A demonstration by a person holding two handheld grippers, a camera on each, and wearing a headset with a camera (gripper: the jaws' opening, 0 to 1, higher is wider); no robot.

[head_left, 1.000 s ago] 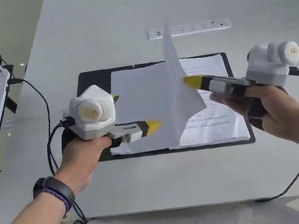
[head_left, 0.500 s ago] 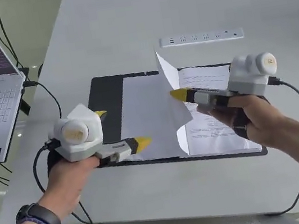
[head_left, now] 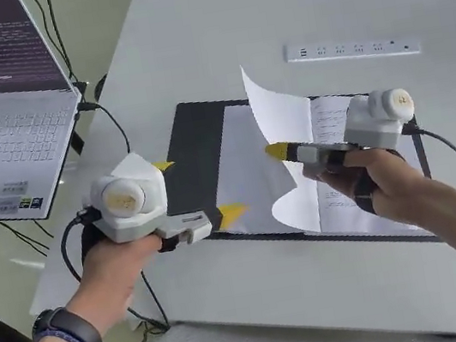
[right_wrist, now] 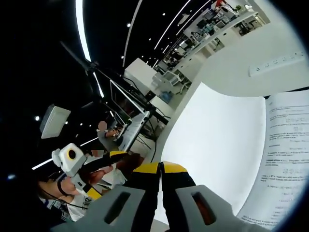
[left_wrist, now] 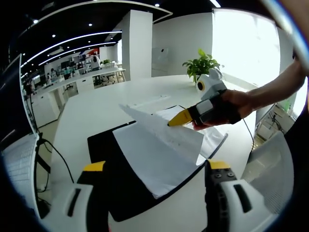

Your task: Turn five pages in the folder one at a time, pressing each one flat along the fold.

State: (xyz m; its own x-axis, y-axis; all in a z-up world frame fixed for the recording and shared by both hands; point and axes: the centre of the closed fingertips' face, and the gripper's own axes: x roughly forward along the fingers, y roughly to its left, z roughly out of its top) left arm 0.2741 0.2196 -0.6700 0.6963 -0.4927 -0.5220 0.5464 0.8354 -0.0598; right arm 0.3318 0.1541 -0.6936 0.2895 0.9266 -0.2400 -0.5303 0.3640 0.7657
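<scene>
Now, page point(head_left: 282, 115): mid-turn, unpressed.
Right gripper point(head_left: 276, 151): pinching page.
Left gripper point(head_left: 198, 190): agape, empty, by folder point(head_left: 195, 154).
Remaining: flattening; count unclear.

light: bright, even | shadows: soft | gripper views: fisheye-warped edges, window glare
</scene>
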